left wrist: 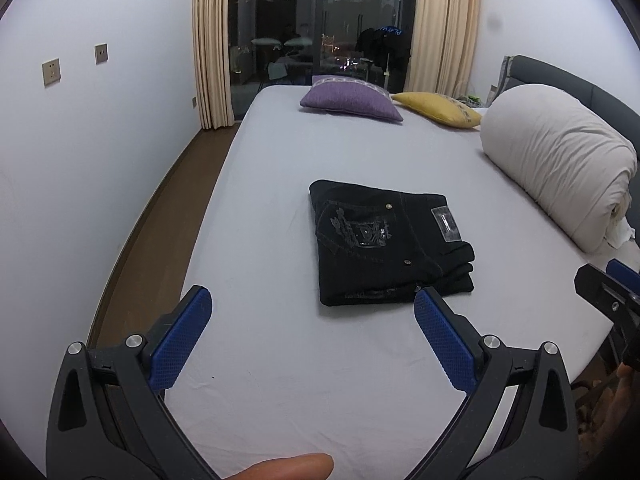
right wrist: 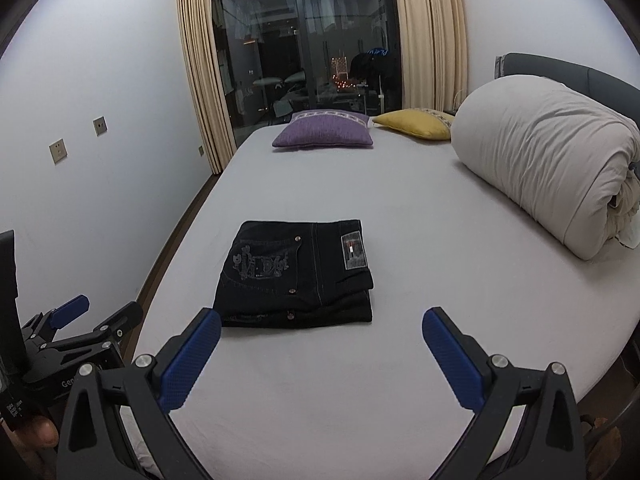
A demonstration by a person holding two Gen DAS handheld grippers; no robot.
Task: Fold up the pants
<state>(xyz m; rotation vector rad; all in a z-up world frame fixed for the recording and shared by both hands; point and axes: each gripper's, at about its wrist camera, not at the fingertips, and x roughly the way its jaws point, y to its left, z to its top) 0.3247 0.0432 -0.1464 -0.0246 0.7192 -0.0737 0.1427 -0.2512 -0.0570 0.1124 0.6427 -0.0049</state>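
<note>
The black jeans (left wrist: 384, 244) lie folded into a compact rectangle on the grey bed sheet (left wrist: 280, 360), back pocket embroidery and a leather patch facing up. They also show in the right wrist view (right wrist: 296, 272). My left gripper (left wrist: 312, 312) is open and empty, held back above the sheet just short of the jeans' near edge. My right gripper (right wrist: 322, 330) is open and empty, near the jeans' near right corner. The left gripper also shows at the left edge of the right wrist view (right wrist: 100, 308). The right gripper's tip shows at the right edge of the left wrist view (left wrist: 608, 284).
A rolled white duvet (right wrist: 548, 160) lies along the right side of the bed by the dark headboard (right wrist: 580, 76). A purple cushion (right wrist: 324, 130) and a yellow cushion (right wrist: 416, 124) sit at the far end. The bed's left edge drops to a wooden floor (left wrist: 160, 216) beside the wall.
</note>
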